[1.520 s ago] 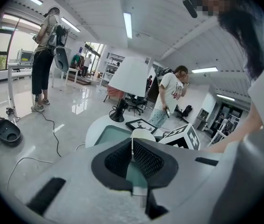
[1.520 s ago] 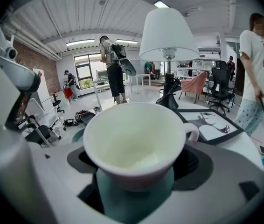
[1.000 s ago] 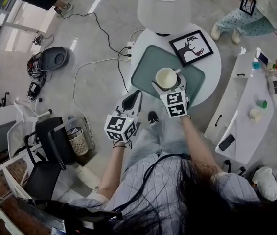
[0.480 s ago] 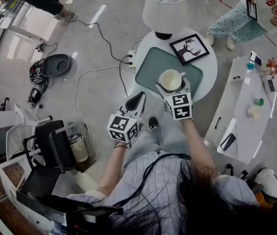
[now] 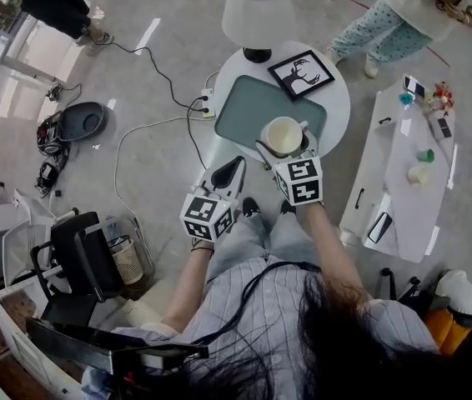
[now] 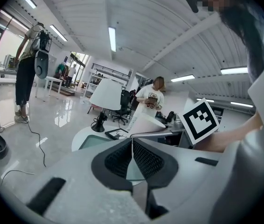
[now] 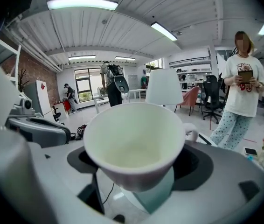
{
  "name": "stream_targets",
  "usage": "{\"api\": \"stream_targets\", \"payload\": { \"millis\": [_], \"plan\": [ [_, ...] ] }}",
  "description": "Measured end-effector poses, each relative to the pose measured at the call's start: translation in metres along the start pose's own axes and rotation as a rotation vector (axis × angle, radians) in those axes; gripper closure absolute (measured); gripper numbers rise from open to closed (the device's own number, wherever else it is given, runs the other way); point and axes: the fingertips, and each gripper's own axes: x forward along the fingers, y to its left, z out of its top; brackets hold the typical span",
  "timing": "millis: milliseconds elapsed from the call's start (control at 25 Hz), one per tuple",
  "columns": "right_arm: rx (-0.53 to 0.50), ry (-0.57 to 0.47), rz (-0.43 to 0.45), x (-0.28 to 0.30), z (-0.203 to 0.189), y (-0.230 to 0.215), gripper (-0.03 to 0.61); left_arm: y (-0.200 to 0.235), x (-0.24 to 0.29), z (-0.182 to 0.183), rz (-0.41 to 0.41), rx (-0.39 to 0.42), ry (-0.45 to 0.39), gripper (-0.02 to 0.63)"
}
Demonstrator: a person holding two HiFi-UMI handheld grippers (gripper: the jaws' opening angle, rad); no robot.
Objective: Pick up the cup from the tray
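The right gripper (image 5: 286, 148) is clamped on the cup (image 7: 134, 146), one jaw pressing each side of the white bowl below the rim. The handle (image 7: 193, 135) sticks out to the far right, clear of both jaws. The cup looks empty. It appears to be lifted off the tray (image 5: 248, 107): the right gripper view shows a corner of green tray and then bare floor under its base, which puts it over the tray's near edge on the round tabletop (image 5: 340, 98). The left gripper (image 6: 132, 158) has its jaws pressed together on nothing and hangs off to the side over the floor, taking no part. The main risk, as I judge it, is the hold itself. The cup's wall is smooth, glazed and narrows toward the base, so a squeeze across it could let the cup creep or twist between the pads if the gripper tips or jerks. A fall from this spot would land on the tray's rim or go past the tabletop edge to the hard floor, and the cup would likely break. A wide swing away could also knock the picture frame (image 5: 301, 73) or the lamp (image 5: 255, 11) at the back of the tabletop.
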Motion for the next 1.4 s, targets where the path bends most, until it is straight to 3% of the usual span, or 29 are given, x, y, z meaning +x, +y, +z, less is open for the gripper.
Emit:
{"api": "stream_targets", "payload": {
  "millis": [320,600,1400],
  "plan": [
    [0.000,0.007,0.027,-0.034,-0.011,0.006,0.167,-0.033,0.000,-0.006,-0.010,-0.028,-0.019,0.600],
    [-0.001,0.003,0.081,-0.082,-0.028,0.011,0.167,-0.070,-0.008,-0.011,0.034,-0.019,-0.049,0.600],
    [-0.012,-0.008,0.213,-0.228,-0.107,0.018,0.167,-0.226,-0.064,-0.077,0.129,0.004,-0.066,0.600]
  ]
}}
